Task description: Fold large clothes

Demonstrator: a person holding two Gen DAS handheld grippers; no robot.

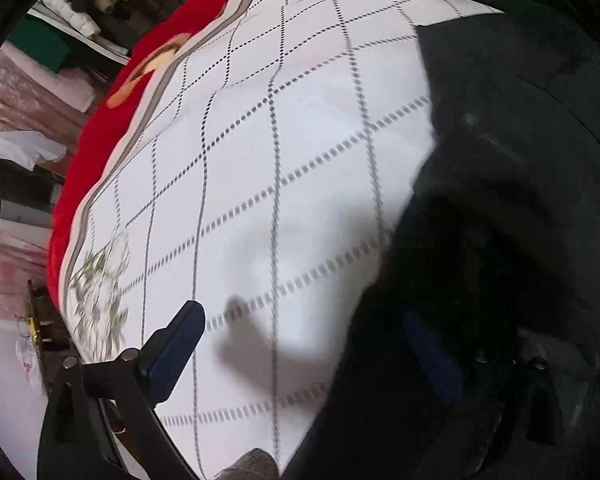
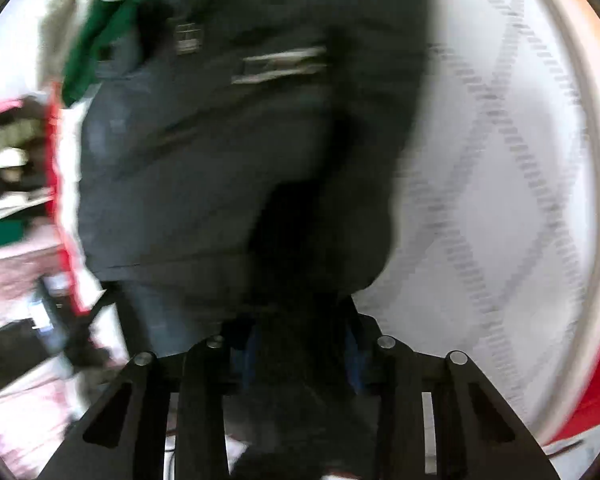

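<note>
Right wrist view blurred: right gripper (image 2: pixel 300 344) fingers narrowly apart around dark padded jacket (image 2: pixel 228 128), grip unclear; left gripper (image 1: pixel 300 344) spread wide, far finger hidden by fabric, over white checked sheet (image 1: pixel 260 152)

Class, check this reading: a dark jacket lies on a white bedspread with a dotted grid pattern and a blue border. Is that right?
Not quite: the border is red, not blue, as the left wrist view shows. The rest holds: the dark jacket lies on the white bedspread with its dotted grid pattern.
</note>
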